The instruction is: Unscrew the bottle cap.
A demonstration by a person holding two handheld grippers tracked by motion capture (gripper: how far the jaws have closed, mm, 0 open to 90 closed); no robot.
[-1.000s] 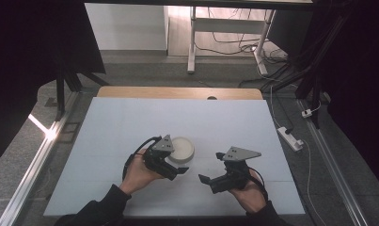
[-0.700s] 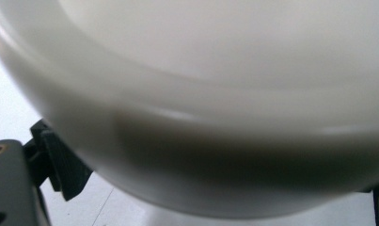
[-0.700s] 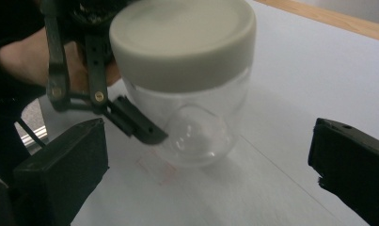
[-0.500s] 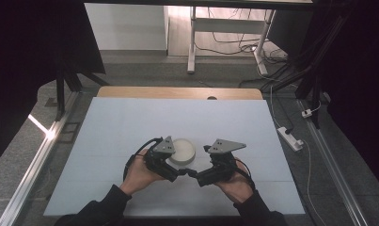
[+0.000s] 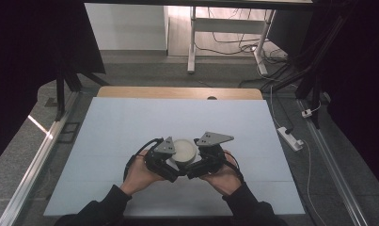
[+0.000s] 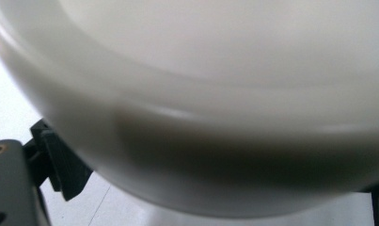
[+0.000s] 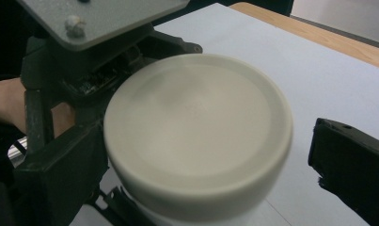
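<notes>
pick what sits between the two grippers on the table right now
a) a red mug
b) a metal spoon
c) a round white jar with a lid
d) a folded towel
c: the high view shows a round white jar between the left gripper and the right gripper, and the right gripper view shows its smooth off-white lid close up.

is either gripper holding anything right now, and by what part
The left gripper clasps the white jar around its body below the lid. The right gripper is open around the lid, not clamped.
</notes>
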